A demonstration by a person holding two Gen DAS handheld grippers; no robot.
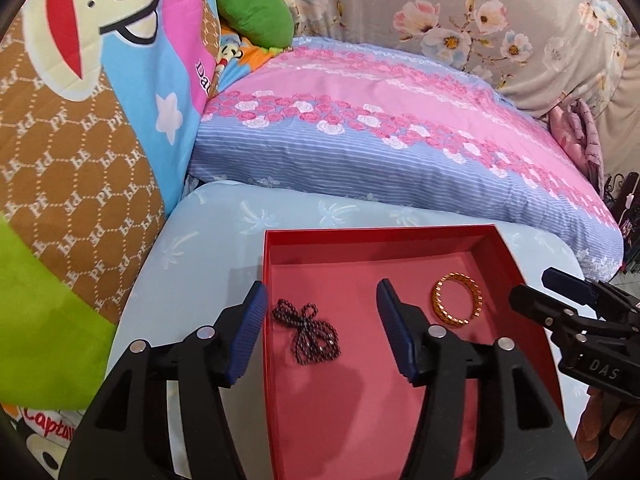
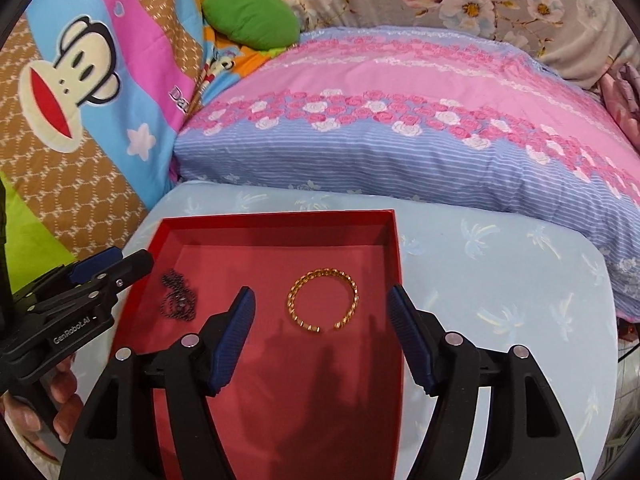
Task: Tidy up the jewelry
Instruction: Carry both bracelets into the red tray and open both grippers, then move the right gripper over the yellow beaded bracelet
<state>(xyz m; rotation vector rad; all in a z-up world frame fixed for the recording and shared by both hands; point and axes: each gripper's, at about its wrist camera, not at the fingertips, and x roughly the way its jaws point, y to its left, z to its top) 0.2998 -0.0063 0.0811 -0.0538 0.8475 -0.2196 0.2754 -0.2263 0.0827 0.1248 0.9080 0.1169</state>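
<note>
A red open box [image 1: 516,258] [image 2: 394,240] lies on a pale blue cushion. Inside it lie a dark beaded bracelet [image 1: 307,332] [image 2: 179,294] on the left and a gold open bangle [image 1: 457,298] [image 2: 322,300] on the right. My left gripper [image 1: 320,316] is open and empty, its jaws straddling the box's left wall with the beaded bracelet between them. My right gripper [image 2: 320,316] is open and empty, its jaws straddling the box's right wall with the bangle between them. Each gripper shows in the other's view: the right one [image 1: 560,292], the left one [image 2: 112,266].
The pale blue cushion [image 1: 224,232] [image 2: 500,280] sits against a pink and blue floral pillow [image 1: 380,140] [image 2: 400,120]. A cartoon monkey blanket [image 1: 100,60] [image 2: 80,100] is on the left. A green plush [image 1: 252,8] [image 2: 252,14] and a floral cloth [image 1: 480,20] lie behind.
</note>
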